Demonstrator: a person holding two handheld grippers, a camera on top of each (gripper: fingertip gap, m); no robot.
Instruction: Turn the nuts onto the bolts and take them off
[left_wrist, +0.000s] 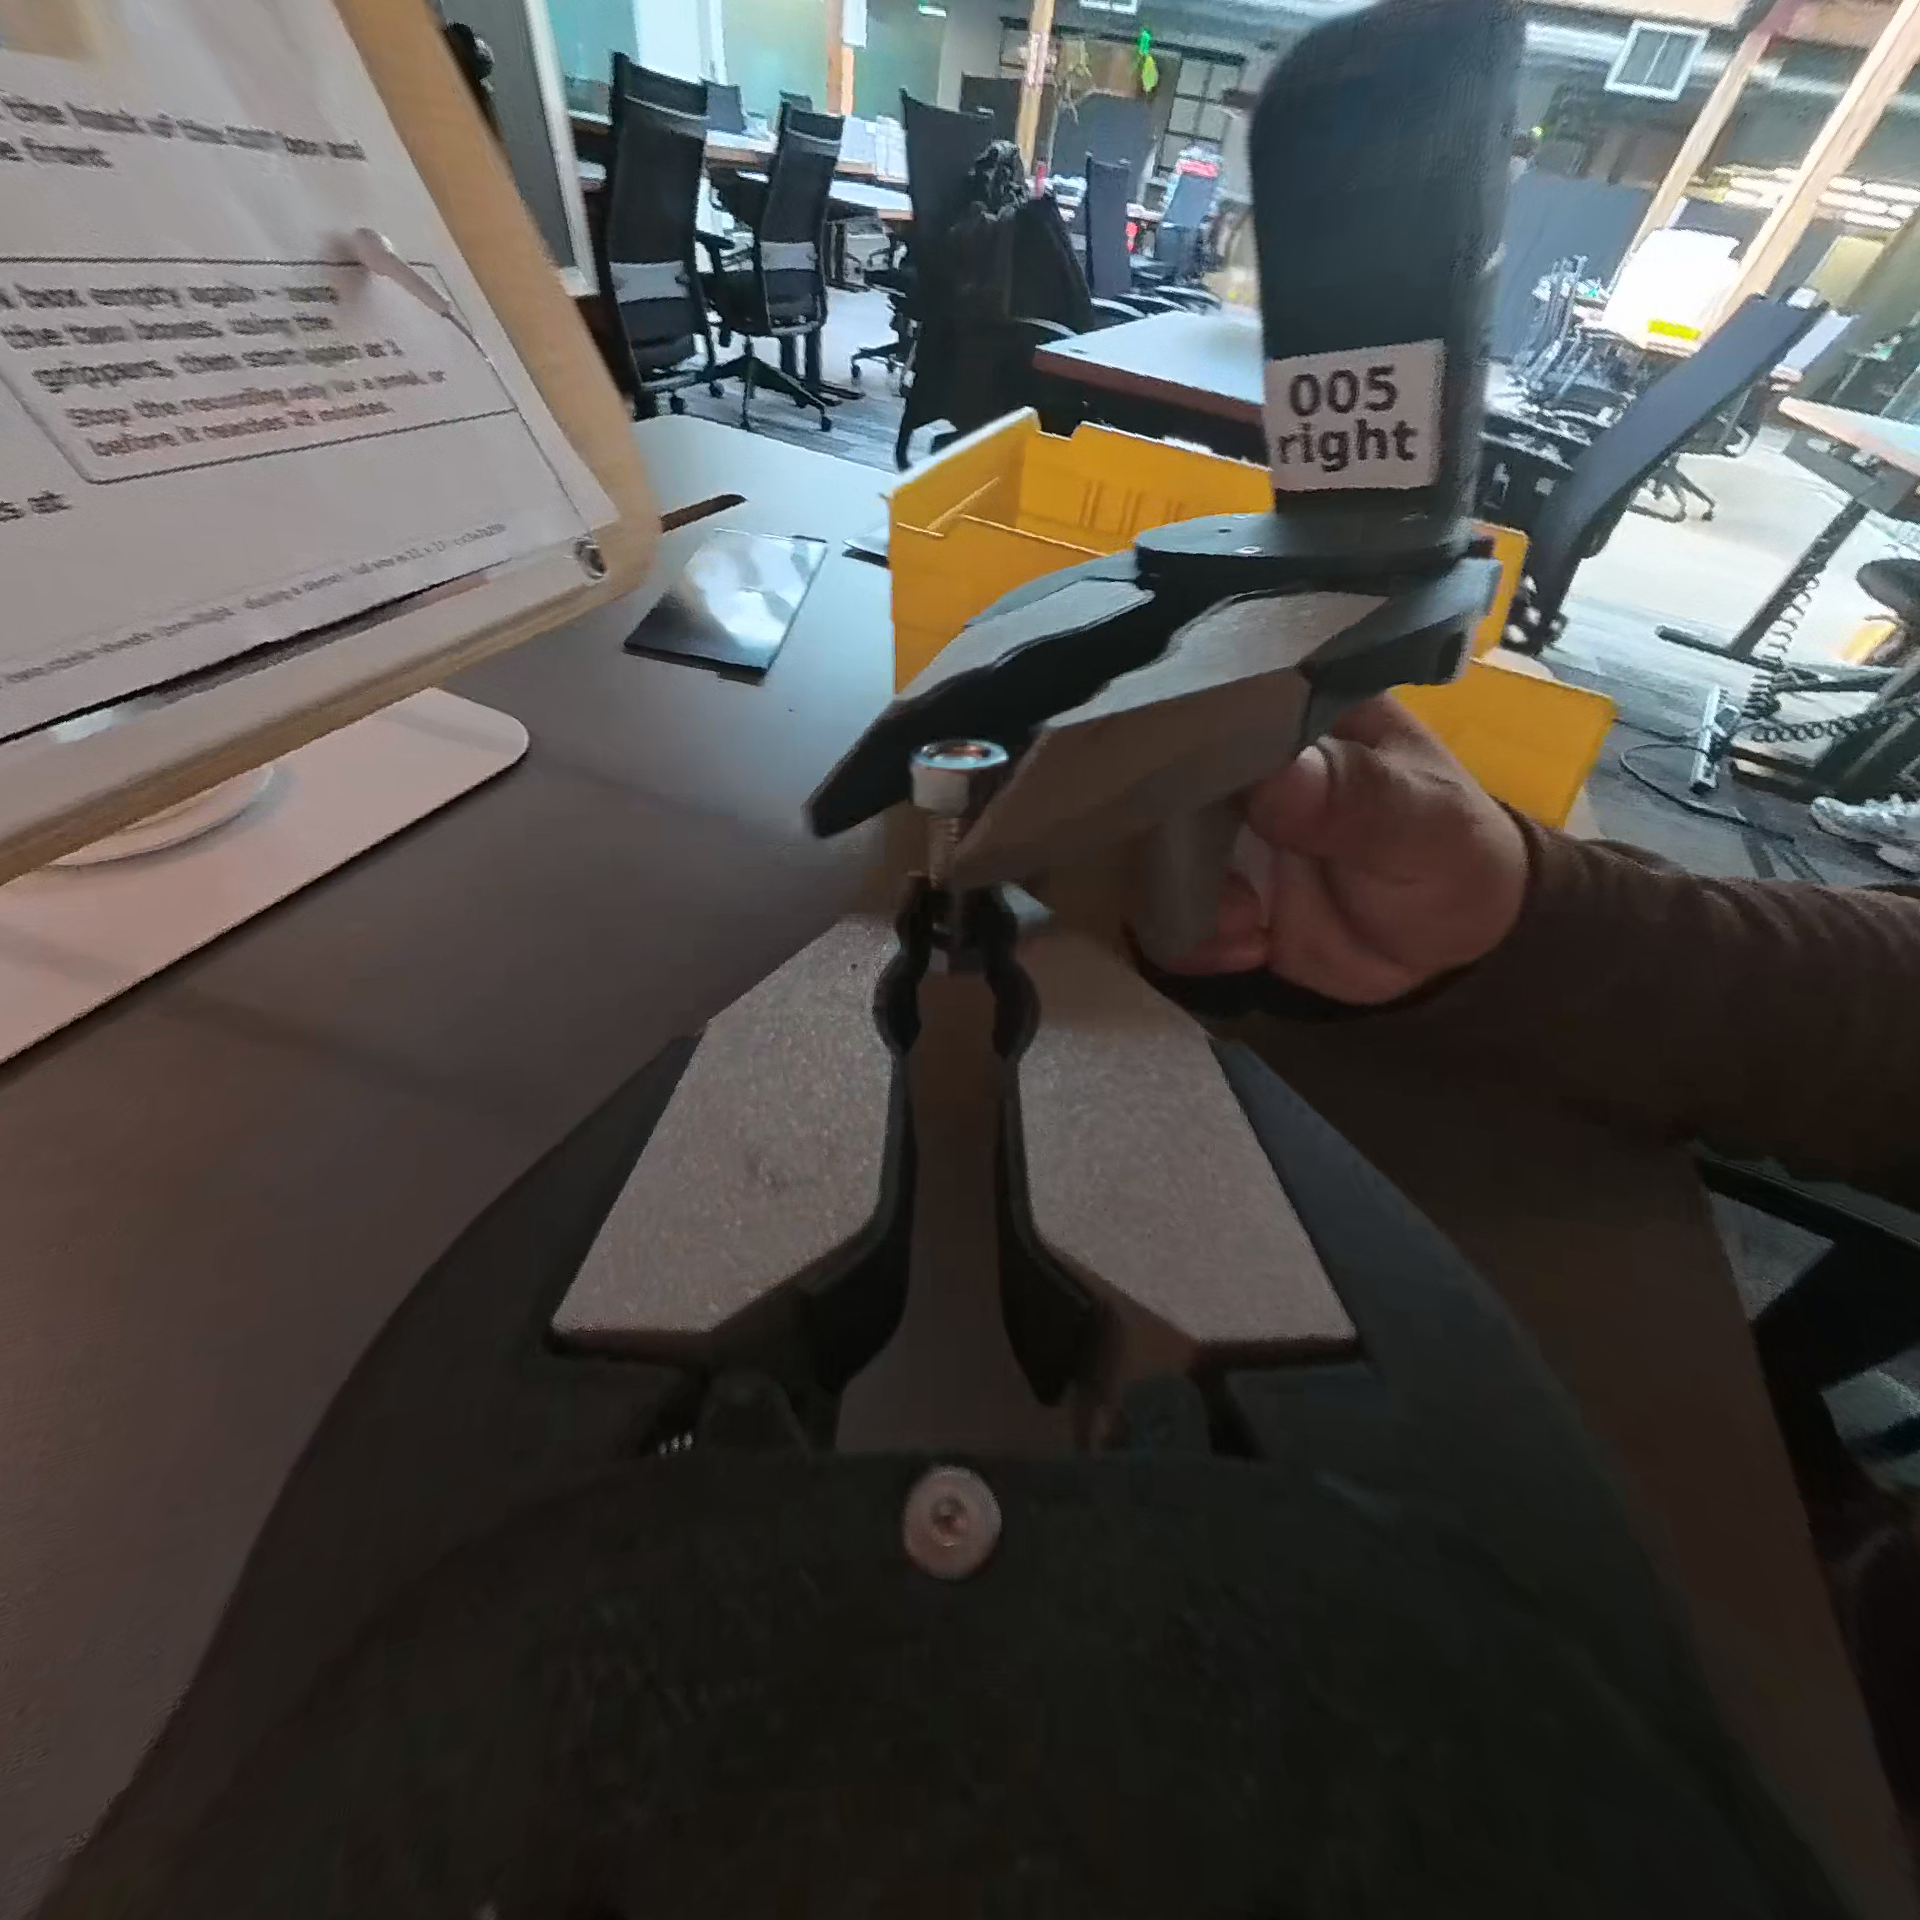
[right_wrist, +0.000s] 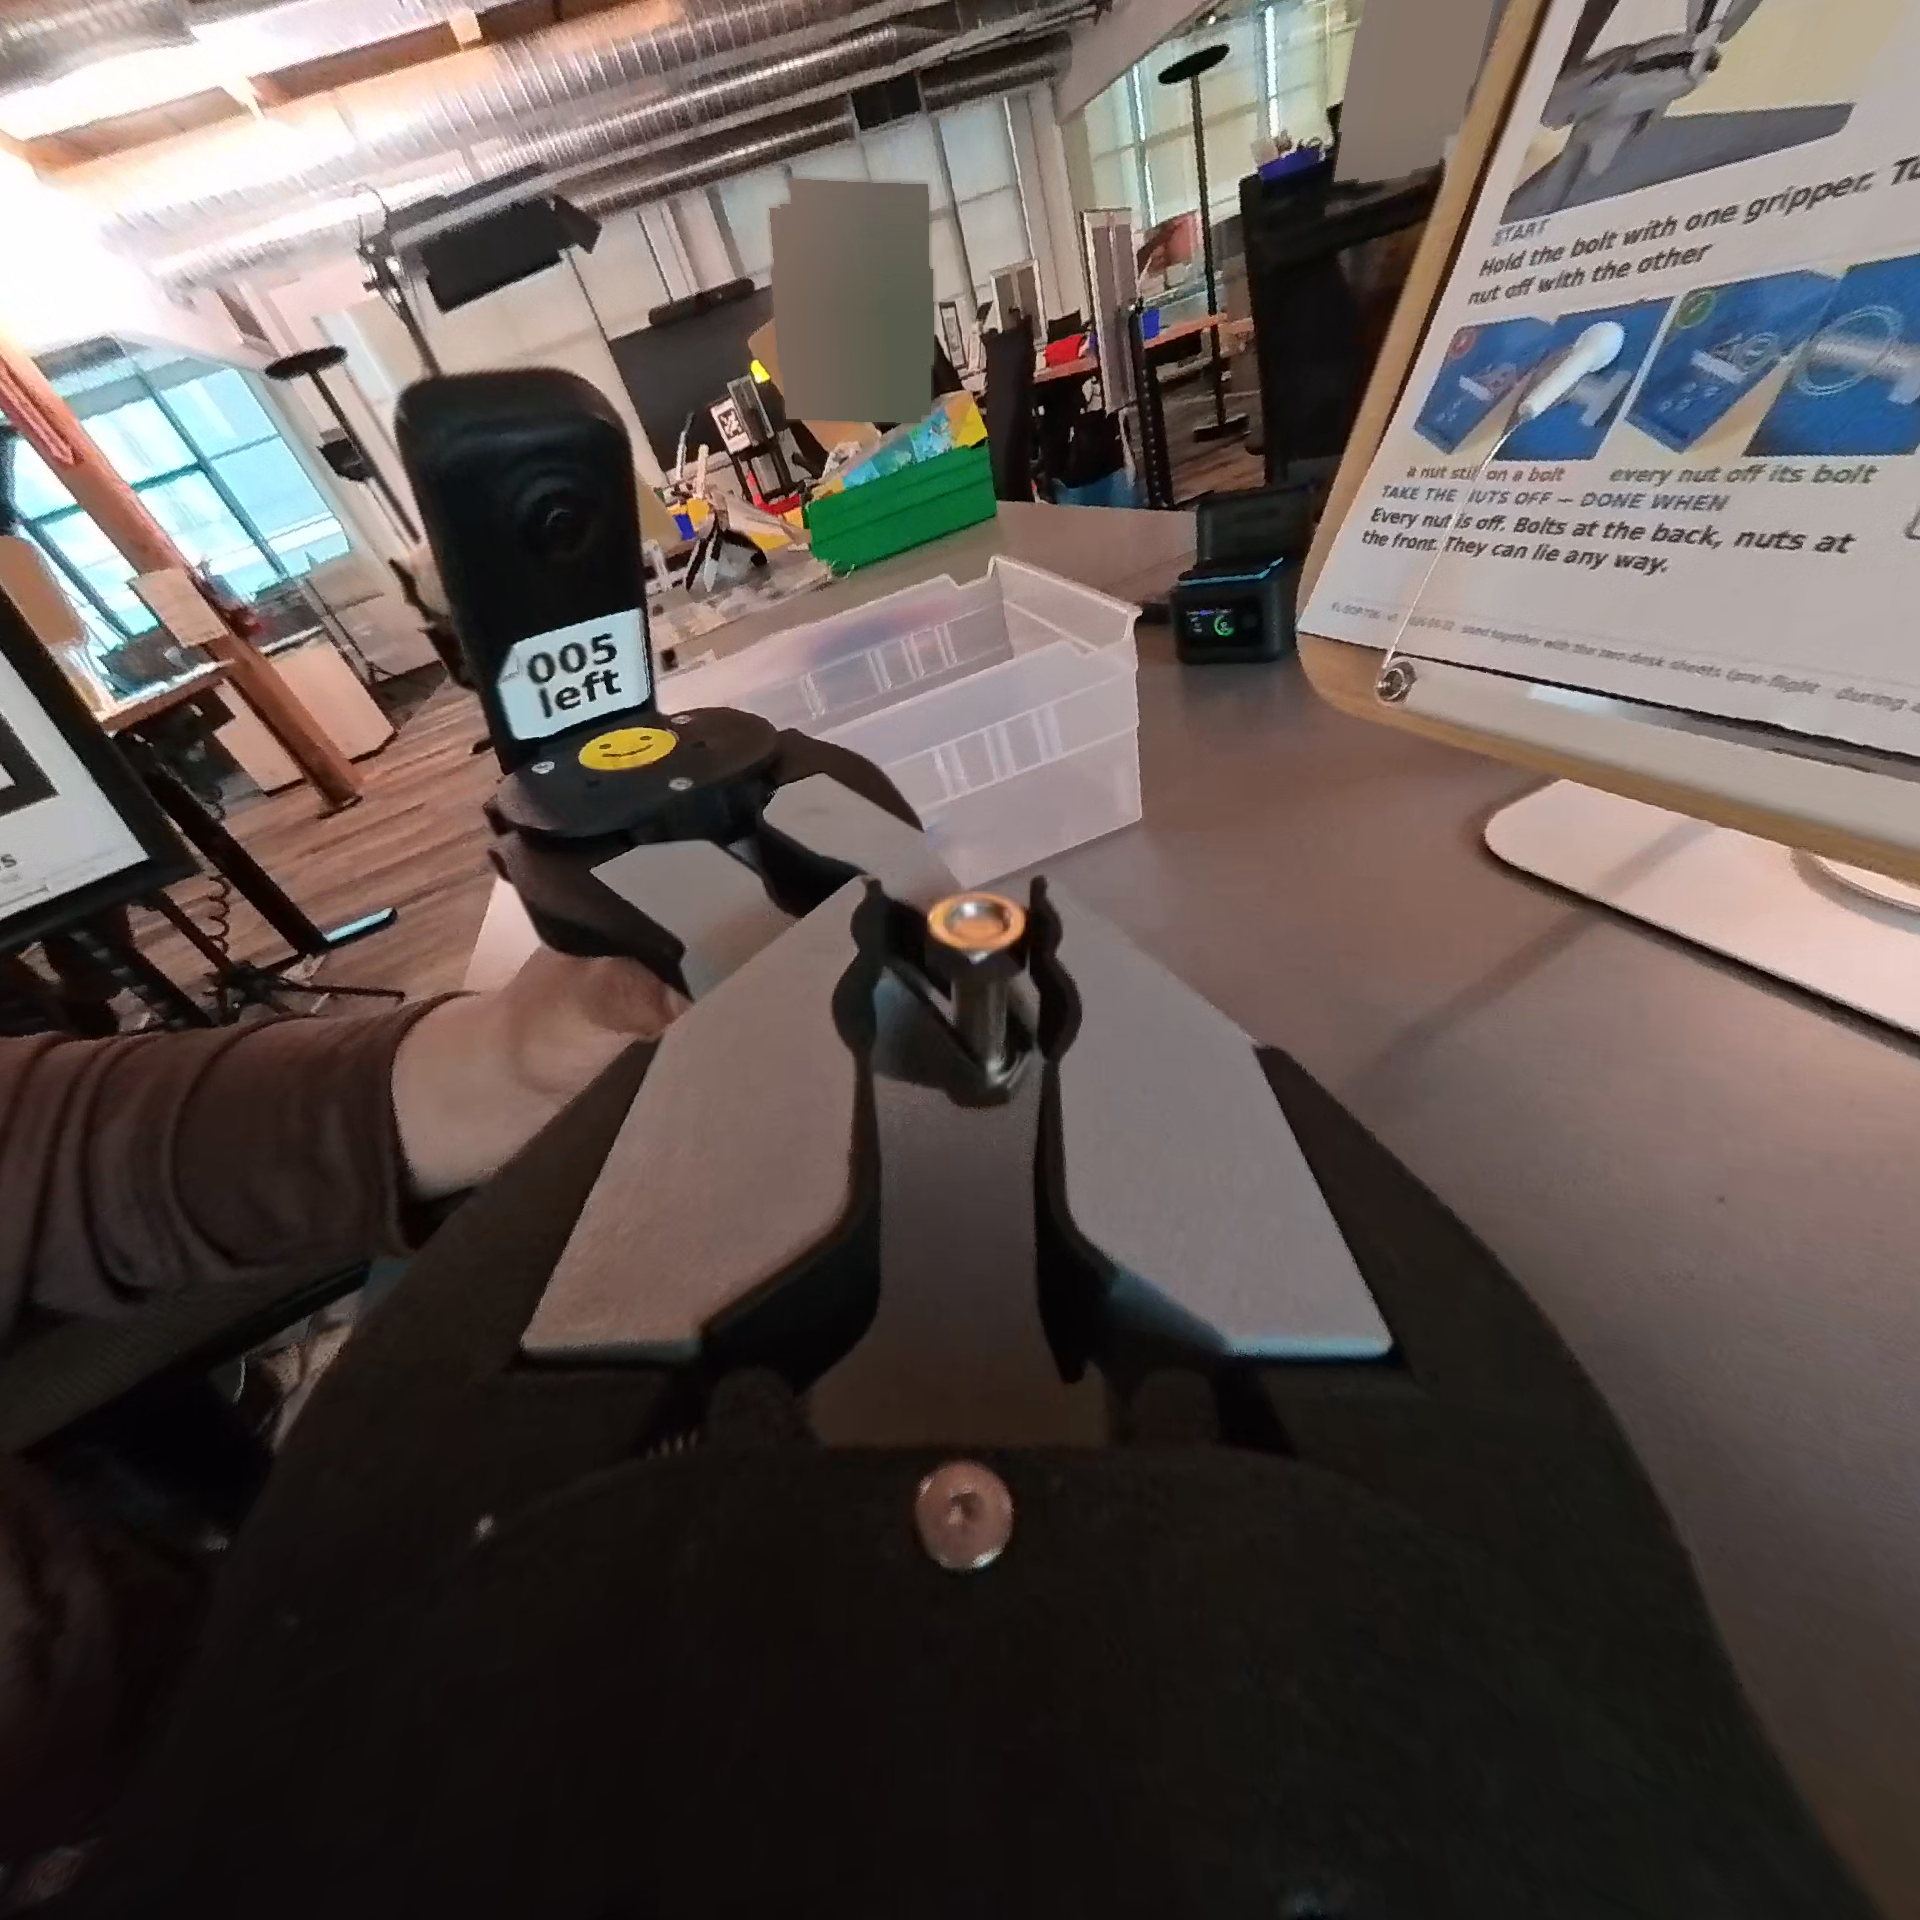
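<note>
A steel bolt (left_wrist: 940, 854) stands upright above the table with a hex nut (left_wrist: 958, 767) at its top end. My left gripper (left_wrist: 954, 935) is shut on the bolt's lower end. My right gripper (left_wrist: 940, 800) comes in from the right and is shut on the nut. In the right wrist view my right gripper (right_wrist: 961, 930) clamps the nut (right_wrist: 977, 921), and the bolt's shaft (right_wrist: 987, 1013) runs down between its fingers. The left gripper's body (right_wrist: 665, 831) shows to the left there, with its tips hidden under my right fingers.
A yellow bin (left_wrist: 1039, 499) stands behind the grippers and a clear plastic bin (right_wrist: 987, 707) stands farther along the grey table (left_wrist: 312, 1091). An instruction sheet on a stand (left_wrist: 260, 416) is at the side. A black flat slab (left_wrist: 727, 608) and a small black device (right_wrist: 1231, 613) lie nearby. My two grippers' fingertips are within a few centimetres of each other.
</note>
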